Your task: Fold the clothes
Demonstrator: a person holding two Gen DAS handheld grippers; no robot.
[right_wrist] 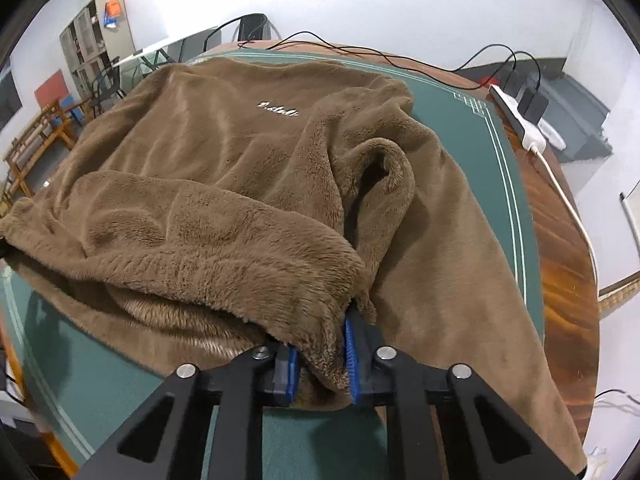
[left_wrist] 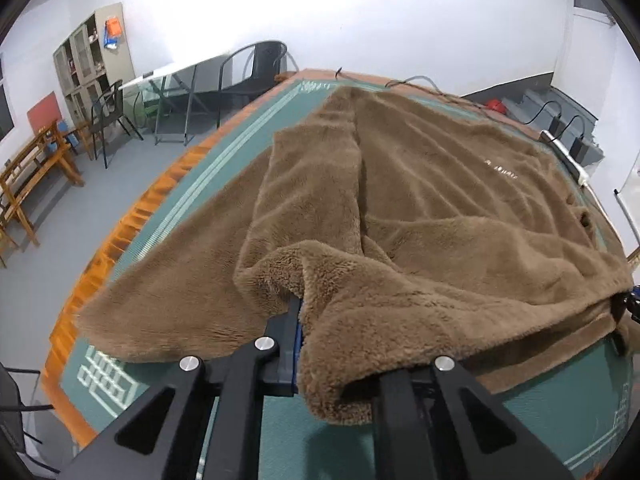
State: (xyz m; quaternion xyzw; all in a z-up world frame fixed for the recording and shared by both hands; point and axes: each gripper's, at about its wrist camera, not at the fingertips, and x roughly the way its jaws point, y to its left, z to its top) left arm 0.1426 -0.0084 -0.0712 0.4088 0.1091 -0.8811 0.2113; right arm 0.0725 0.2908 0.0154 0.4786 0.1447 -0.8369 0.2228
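Observation:
A brown fleece sweatshirt [left_wrist: 440, 200] with small white lettering on its chest lies spread on a green table mat [left_wrist: 200, 184]; it also shows in the right wrist view [right_wrist: 224, 152]. My left gripper [left_wrist: 336, 340] is shut on the sweatshirt's hem at its left corner, lifted off the mat; the right finger is buried in fleece. My right gripper [right_wrist: 320, 356] is shut on the hem at the other corner, fleece bunched between its blue pads [right_wrist: 352, 356]. One sleeve lies out to the right in the right wrist view [right_wrist: 460, 280]. The right gripper shows at the left wrist view's right edge [left_wrist: 624, 304].
The mat covers a wooden table [right_wrist: 560, 240]. A white power strip [right_wrist: 520, 120] with plugs and cables lies at the table's far right edge. Chairs [left_wrist: 108, 112], a folding table and a cabinet [left_wrist: 92, 60] stand across the grey floor to the left.

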